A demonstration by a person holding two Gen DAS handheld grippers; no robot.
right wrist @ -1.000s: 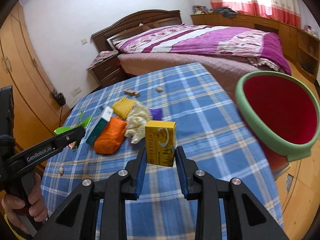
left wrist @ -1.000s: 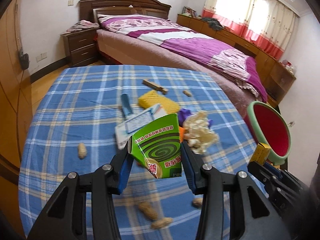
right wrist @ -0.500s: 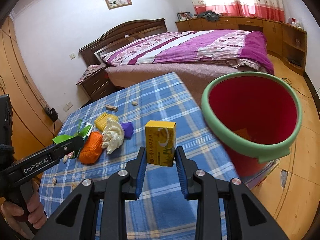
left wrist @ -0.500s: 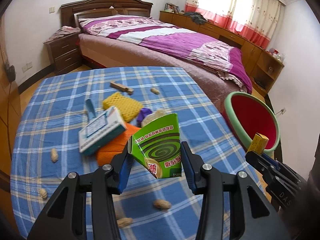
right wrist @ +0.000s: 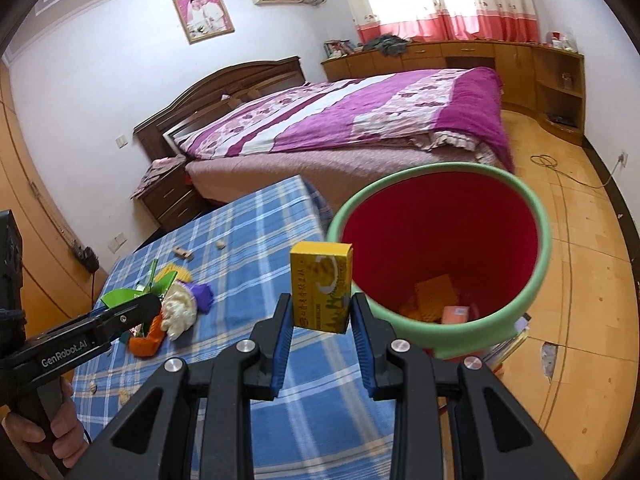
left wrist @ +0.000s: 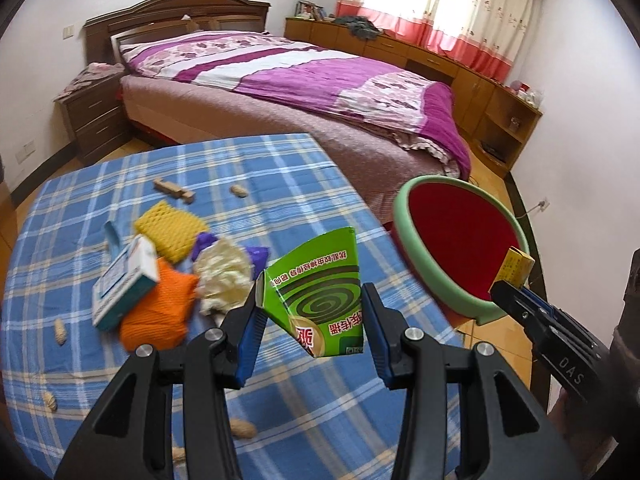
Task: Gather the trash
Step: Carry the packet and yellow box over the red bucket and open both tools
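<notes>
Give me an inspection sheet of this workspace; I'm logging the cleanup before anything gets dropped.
Surface: table under a blue plaid cloth, beside the bed.
Job's things: green box in the left tool; yellow box in the right tool; red bin with green rim beside the table, some trash already inside.
Clutter: orange net, yellow net, white wad, white-teal box, peanuts, wood piece.
Grippers: both tools shut on their boxes.
Cables: cord on the floor, running to a wall socket.
Surroundings: bed, nightstand, cabinets, curtained window.
</notes>
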